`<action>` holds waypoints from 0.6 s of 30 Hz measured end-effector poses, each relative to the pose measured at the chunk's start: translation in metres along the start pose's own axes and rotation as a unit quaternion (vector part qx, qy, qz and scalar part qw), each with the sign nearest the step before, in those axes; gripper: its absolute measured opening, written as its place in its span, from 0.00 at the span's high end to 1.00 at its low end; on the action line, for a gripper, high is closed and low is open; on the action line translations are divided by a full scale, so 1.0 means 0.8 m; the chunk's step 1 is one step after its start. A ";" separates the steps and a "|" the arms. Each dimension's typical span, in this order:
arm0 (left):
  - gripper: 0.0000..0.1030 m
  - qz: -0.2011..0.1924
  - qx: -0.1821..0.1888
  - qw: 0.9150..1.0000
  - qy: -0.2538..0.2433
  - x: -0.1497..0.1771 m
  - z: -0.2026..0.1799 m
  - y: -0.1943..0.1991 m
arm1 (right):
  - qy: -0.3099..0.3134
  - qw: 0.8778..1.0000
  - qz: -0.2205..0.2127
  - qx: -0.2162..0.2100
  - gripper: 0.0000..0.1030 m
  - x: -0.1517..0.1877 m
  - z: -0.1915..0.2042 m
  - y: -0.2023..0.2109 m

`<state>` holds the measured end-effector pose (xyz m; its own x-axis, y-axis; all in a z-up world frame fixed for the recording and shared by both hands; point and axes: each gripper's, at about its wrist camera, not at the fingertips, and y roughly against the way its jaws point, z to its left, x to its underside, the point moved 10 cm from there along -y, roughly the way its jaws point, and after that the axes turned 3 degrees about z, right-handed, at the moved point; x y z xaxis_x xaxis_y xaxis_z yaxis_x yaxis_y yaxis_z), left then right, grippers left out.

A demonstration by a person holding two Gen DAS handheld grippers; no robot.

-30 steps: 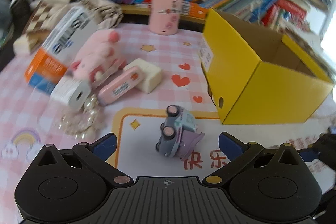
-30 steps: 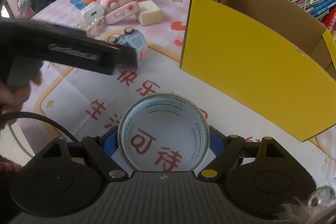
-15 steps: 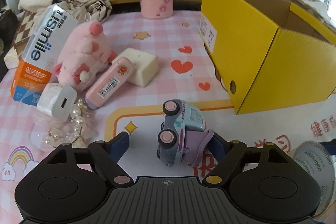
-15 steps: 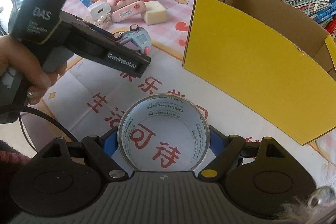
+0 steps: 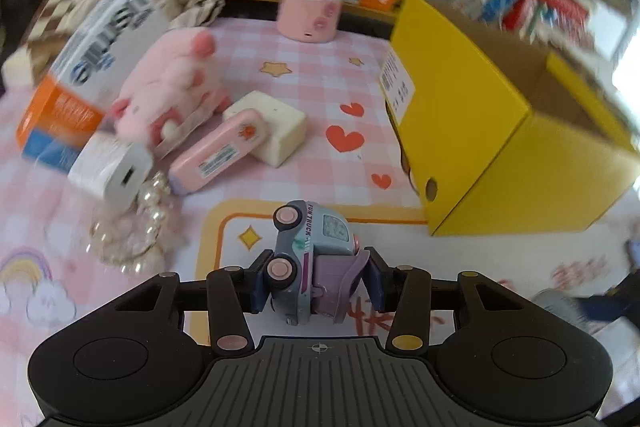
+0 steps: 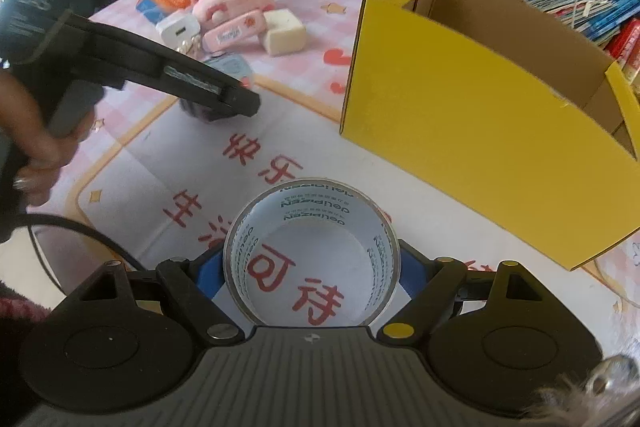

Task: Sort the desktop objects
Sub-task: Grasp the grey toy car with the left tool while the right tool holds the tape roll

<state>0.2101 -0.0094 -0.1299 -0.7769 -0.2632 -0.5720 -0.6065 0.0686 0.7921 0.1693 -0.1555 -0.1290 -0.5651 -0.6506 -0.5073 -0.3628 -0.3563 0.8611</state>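
Left gripper [image 5: 316, 283] has just been closing and now pinches the toy truck [image 5: 312, 251], which lies tipped on its side on the white mat near the yellow box [image 5: 472, 147]. Risk: the grip sits on a wheel and the loose purple rear flap, so the truck could twist or slip out when lifted. Right gripper [image 6: 312, 267] clamps the tape roll [image 6: 312, 251] (wide hold, looks steady). Count: one truck, one tape roll, one box, one pink plush [image 5: 172, 95], one charger [image 5: 112, 171], one pearl bracelet [image 5: 132, 227].
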 end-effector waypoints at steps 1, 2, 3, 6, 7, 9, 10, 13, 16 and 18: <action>0.57 -0.003 0.004 1.000 0.005 0.000 0.002 0.006 | -0.001 1.000 -0.002 0.002 0.19 -0.001 0.001 0.002; 0.57 -0.007 0.007 1.000 0.008 0.000 0.002 0.011 | -0.003 1.000 -0.004 0.003 0.19 -0.002 0.002 0.003; 0.57 -0.010 0.011 1.000 0.010 0.000 0.003 0.016 | -0.004 1.000 -0.005 0.004 0.19 -0.003 0.004 0.004; 0.57 -0.017 0.021 1.000 0.006 0.001 0.001 0.028 | -0.003 1.000 -0.009 0.007 0.19 -0.006 0.011 0.007; 0.57 -0.019 0.023 1.000 0.003 0.001 0.000 0.031 | -0.002 1.000 -0.011 0.008 0.19 -0.007 0.014 0.009; 0.57 -0.022 0.028 0.999 -0.001 0.003 0.000 0.038 | -0.001 1.000 -0.014 0.010 0.19 -0.008 0.020 0.011; 0.56 -0.023 0.030 0.999 -0.004 0.003 0.000 0.041 | -0.002 1.000 -0.015 0.011 0.19 -0.009 0.022 0.012; 0.57 -0.029 0.036 0.999 -0.008 0.005 0.002 0.051 | -0.009 1.000 -0.020 0.019 0.19 -0.010 0.026 0.018; 0.56 -0.035 0.043 0.998 -0.012 0.005 0.005 0.061 | -0.026 0.999 -0.023 0.031 0.19 -0.009 0.025 0.024; 0.56 -0.038 0.049 0.998 -0.017 0.008 0.005 0.067 | -0.046 0.998 -0.025 0.040 0.19 -0.006 0.021 0.029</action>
<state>0.1720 -0.0036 -0.0918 -0.7328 -0.2393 -0.6370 -0.6755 0.1438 0.7232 0.1510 -0.1489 -0.1074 -0.6087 -0.5683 -0.5536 -0.4480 -0.3297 0.8310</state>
